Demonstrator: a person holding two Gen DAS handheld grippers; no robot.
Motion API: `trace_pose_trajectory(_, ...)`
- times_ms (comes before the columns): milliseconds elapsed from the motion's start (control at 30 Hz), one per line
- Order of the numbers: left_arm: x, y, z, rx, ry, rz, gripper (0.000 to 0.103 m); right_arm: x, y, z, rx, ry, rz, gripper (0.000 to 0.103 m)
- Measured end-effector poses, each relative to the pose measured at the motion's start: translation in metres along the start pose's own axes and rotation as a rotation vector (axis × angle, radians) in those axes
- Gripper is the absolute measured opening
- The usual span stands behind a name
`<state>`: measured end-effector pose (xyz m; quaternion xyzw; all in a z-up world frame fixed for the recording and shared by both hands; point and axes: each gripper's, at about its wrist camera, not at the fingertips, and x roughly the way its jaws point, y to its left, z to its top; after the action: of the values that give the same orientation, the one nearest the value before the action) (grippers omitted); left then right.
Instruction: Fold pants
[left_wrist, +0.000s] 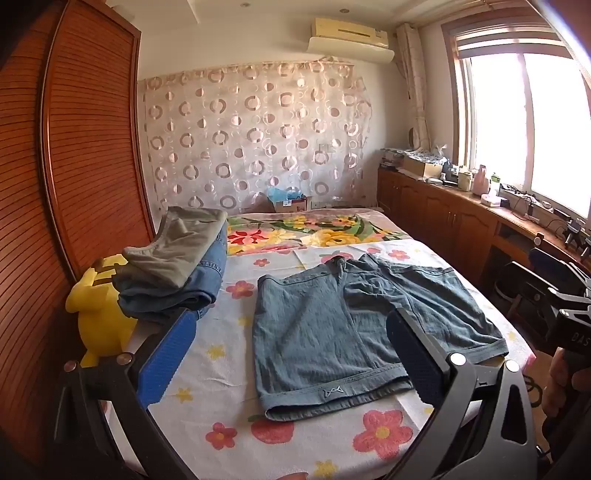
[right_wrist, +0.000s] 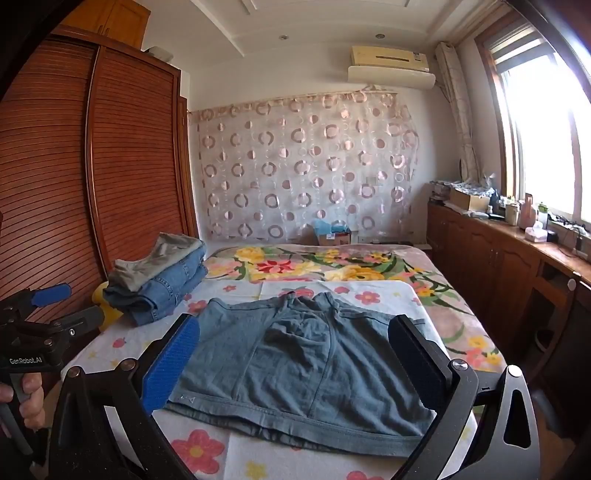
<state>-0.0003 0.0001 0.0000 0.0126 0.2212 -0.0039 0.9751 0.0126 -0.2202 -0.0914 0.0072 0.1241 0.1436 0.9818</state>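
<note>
A pair of grey-blue shorts (left_wrist: 332, 325) lies flat on the flowered bed sheet (left_wrist: 229, 373), legs toward me, waistband away. It also shows in the right wrist view (right_wrist: 295, 369). My left gripper (left_wrist: 291, 354) is open and empty, held above the near hems. My right gripper (right_wrist: 295, 362) is open and empty too, above the shorts' near edge. The right gripper's body shows at the right edge of the left wrist view (left_wrist: 569, 321); the left gripper shows at the left edge of the right wrist view (right_wrist: 51, 310).
A stack of folded pants (left_wrist: 177, 269) sits at the bed's left, also in the right wrist view (right_wrist: 159, 284), by a yellow plush toy (left_wrist: 99, 314). A wooden wardrobe (left_wrist: 74, 166) stands left, a cluttered wooden counter (left_wrist: 461, 199) right. A cardboard box (left_wrist: 290, 201) is at the headboard.
</note>
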Motion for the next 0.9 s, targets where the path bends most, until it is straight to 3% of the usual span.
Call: trace_pose_trajectory(900,0.0007,0.0005,0.0001,-0.005,0.010,-0.001,0.103,-0.0020,0.0024,0.0001,-0.002,0.002,0.004,0.102)
